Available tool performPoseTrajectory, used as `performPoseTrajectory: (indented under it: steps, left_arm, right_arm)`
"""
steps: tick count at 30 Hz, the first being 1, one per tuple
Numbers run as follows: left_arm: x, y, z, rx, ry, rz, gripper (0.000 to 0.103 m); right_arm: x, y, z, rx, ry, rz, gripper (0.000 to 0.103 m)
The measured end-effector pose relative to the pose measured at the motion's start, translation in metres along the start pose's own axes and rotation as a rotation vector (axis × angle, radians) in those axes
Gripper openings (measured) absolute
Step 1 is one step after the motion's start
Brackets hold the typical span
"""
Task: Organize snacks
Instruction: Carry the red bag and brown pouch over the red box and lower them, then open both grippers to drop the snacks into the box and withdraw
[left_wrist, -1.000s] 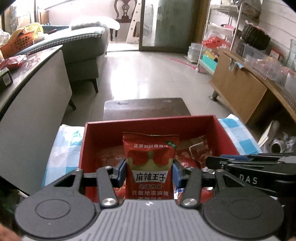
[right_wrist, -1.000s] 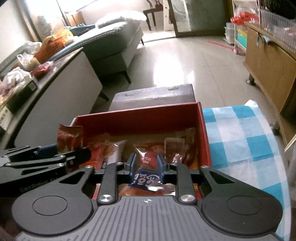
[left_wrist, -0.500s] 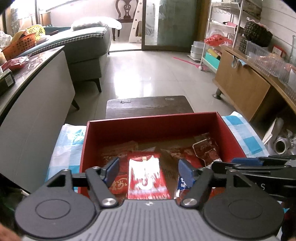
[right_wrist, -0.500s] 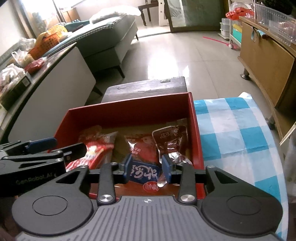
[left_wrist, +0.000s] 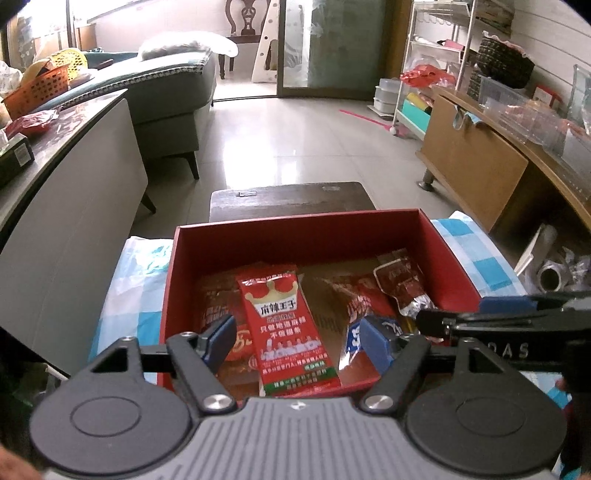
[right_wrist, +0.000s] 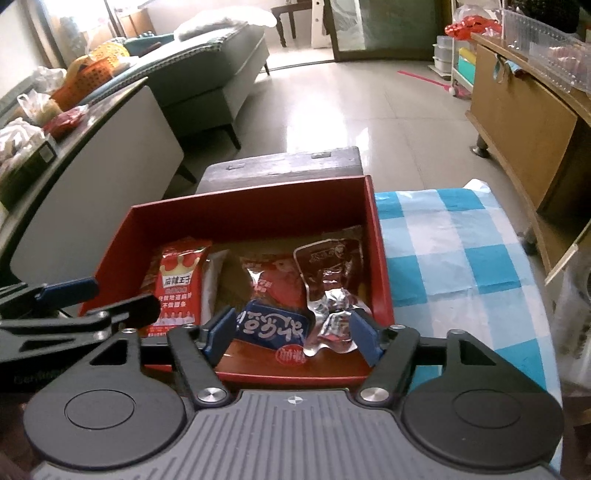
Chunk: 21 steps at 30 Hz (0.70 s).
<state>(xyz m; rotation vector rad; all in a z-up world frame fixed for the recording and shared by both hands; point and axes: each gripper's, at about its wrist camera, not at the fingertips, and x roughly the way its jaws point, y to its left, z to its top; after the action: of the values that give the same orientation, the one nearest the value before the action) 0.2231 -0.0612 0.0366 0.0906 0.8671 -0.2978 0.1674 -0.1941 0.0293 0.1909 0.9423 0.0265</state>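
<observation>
Both grippers hung over the red box (left_wrist: 306, 236) on the bench; left gripper (left_wrist: 297, 341) jaws were opening, clear of the red crown packet (left_wrist: 291, 325) lying flat between them, long axis 12-to-6; right gripper (right_wrist: 290, 334) jaws were opening astride the blue packet (right_wrist: 273, 328).

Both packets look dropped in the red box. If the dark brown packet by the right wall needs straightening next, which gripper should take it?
Right, probably. The right gripper is opening beside the dark brown packet; the left gripper hangs over the red crown packet, farther away.
</observation>
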Motion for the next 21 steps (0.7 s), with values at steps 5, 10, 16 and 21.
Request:
performPoseTrajectory:
  steps: [5,10,16,21]
  left_arm:
    - [-0.01,-0.002,-0.01,0.009,0.006,-0.013,0.069]
    - [-0.016,-0.006,-0.024,0.028,0.023,-0.025,0.07]
    - [-0.021,-0.014,-0.039,0.053,0.048,-0.034,0.07]
    - [-0.025,-0.018,-0.05,0.061,0.062,-0.04,0.07]
  right_arm:
    - [-0.007,-0.002,-0.007,-0.006,0.004,0.007,0.089]
    - [-0.012,-0.004,-0.018,-0.024,0.018,0.004,0.093]
    - [-0.018,-0.01,-0.025,-0.014,0.029,-0.004,0.099]
    - [-0.028,-0.015,-0.033,-0.014,0.022,-0.01,0.101]
